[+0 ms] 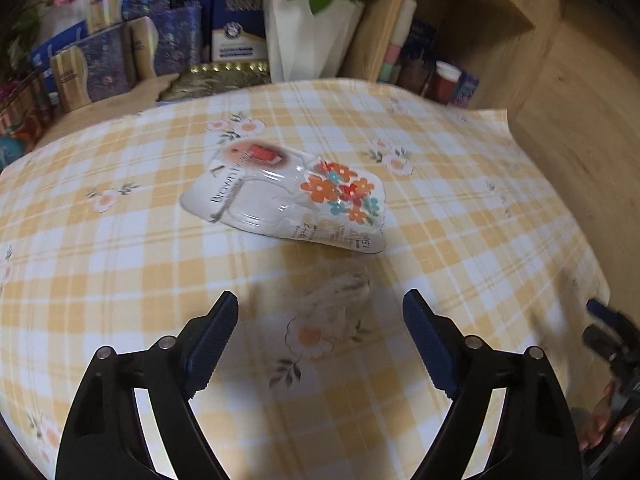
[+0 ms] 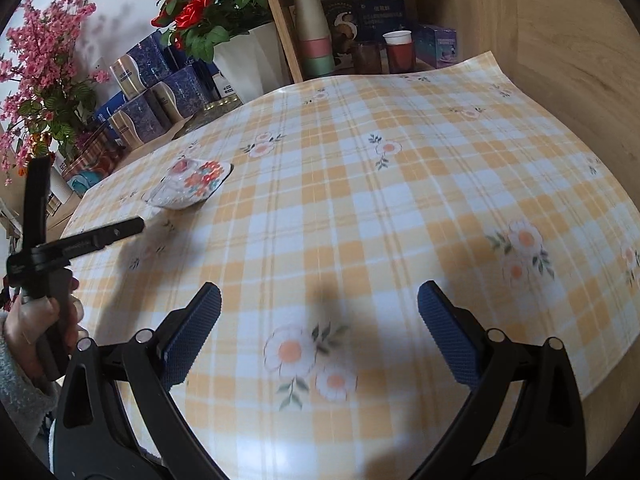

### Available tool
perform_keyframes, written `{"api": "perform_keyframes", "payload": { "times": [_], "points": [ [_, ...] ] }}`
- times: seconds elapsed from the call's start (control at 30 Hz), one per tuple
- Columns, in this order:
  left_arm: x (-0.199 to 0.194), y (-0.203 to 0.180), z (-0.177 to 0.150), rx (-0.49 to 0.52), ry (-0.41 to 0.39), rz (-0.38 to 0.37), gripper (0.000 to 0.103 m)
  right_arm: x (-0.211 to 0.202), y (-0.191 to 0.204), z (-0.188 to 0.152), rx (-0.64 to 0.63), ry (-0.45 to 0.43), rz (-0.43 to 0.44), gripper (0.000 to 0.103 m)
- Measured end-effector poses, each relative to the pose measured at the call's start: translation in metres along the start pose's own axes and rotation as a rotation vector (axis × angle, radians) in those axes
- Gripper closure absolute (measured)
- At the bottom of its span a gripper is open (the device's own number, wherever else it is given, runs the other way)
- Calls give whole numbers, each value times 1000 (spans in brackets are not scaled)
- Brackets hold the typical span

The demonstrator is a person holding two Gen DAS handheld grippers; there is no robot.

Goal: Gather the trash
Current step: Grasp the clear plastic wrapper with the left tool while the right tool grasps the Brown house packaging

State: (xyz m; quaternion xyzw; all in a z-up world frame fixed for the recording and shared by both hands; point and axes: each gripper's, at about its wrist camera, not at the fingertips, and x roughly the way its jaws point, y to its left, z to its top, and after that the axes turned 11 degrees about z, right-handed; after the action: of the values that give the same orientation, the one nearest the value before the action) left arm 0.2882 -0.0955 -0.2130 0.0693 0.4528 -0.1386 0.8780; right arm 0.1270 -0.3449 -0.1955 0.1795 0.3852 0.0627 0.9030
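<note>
Jaws of the left gripper (image 1: 320, 300): spread wide, nothing between the pads, pointed down over the counter (image 1: 120, 240), which is covered by a yellow-and-white checked cloth with printed daisies. Jaws of the right gripper (image 2: 319, 296): likewise spread wide and empty, over bare cloth.

Item, far left of the right-wrist view: pink artificial blossoms (image 2: 44, 52) and stacked blue patterned boxes (image 2: 160, 80) along the counter's far edge.

Item, left hand (image 2: 36, 320): knitted sleeve, fingers around the black handle of the left gripper.

Item, trash: one plastic blister pack (image 1: 288, 196), white card with orange, red and teal flowers, lying flat on the cloth just ahead of the left jaws, not touched by them; well apart from the right jaws.

Item: red roses in a white pot (image 2: 244, 60).

Item, right: wooden shelf (image 2: 472, 12) holding stacked cups (image 2: 314, 36) and a red cup (image 2: 400, 50).
</note>
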Motion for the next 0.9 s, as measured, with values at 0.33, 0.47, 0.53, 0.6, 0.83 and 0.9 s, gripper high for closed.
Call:
{"api": "perform_keyframes", "payload": {
  "times": [0.33,0.47,0.53,0.6,0.83,0.9],
  "points": [
    [-8,10,-20,-2,-3,-138,79,60,38,51,-221,113,80,6],
    [-39,33,-35,-50,-51,-145,79,106,74,78,-393,184,161,6],
    [-51,46,-42,-77,-72,-123,79,131,89,89,-453,224,162,6],
    [-61,62,-50,-125,-81,-108,79,157,102,100,-481,258,191,6],
    [-84,107,-75,-259,-99,-104,79,208,139,124,-639,303,214,6],
    [-88,114,-81,-283,-97,-118,79,218,147,125,-672,332,213,6]
  ]
}}
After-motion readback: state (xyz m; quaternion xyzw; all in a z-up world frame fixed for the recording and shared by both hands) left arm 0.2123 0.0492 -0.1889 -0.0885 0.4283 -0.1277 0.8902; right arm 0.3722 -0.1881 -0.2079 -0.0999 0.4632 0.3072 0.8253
